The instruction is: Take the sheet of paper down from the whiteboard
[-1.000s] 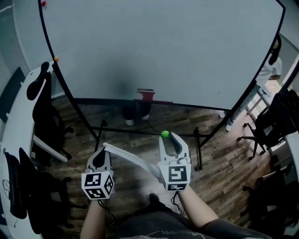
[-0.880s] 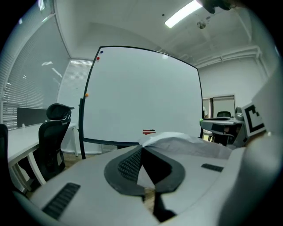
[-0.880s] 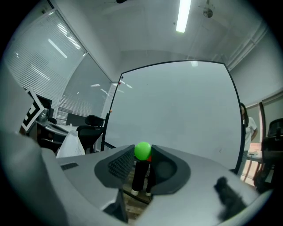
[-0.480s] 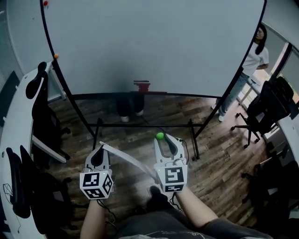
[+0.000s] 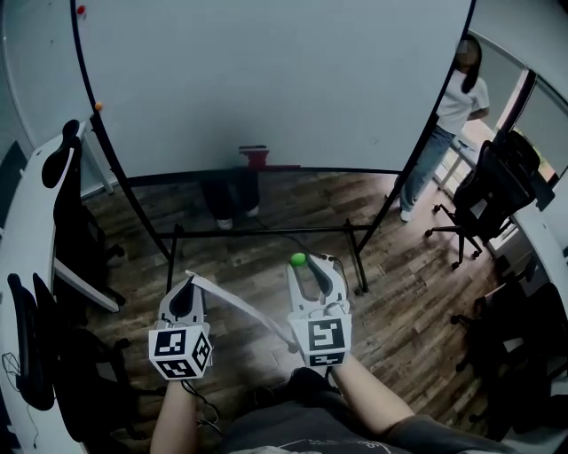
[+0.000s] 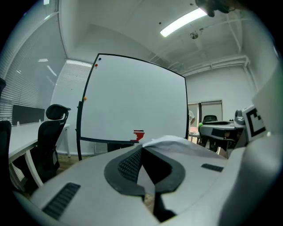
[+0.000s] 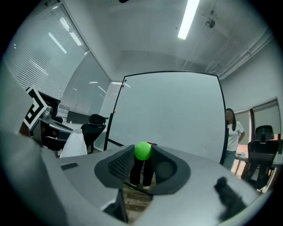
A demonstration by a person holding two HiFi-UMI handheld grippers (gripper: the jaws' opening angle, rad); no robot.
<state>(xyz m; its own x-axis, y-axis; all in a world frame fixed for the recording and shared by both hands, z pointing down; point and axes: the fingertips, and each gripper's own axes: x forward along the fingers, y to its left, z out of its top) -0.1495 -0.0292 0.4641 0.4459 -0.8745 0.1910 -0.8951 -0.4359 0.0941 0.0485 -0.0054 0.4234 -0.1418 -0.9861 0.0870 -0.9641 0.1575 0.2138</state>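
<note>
The whiteboard (image 5: 266,80) stands bare ahead on its black frame. My left gripper (image 5: 185,285) is shut on one edge of the white sheet of paper (image 5: 240,309), which hangs free of the board and arches across to my right gripper. In the left gripper view the sheet (image 6: 177,143) curls up from the closed jaws of my left gripper (image 6: 142,150). My right gripper (image 5: 302,261) is shut on a small green ball magnet (image 5: 298,260), pinched at the tips. The right gripper view shows that magnet (image 7: 142,150) between the pads, the sheet (image 7: 74,143) at the left.
A red eraser (image 5: 256,157) sits on the board's tray. An orange magnet (image 5: 98,106) and a red one (image 5: 81,10) stick near the board's left edge. Someone's legs (image 5: 229,195) show behind the board; a person (image 5: 448,115) stands right. Office chairs (image 5: 67,195) (image 5: 493,186) flank it.
Both grippers drew back from the whiteboard together, still carrying the sheet and the green magnet. The board's right leg and the standing person came further into view.
</note>
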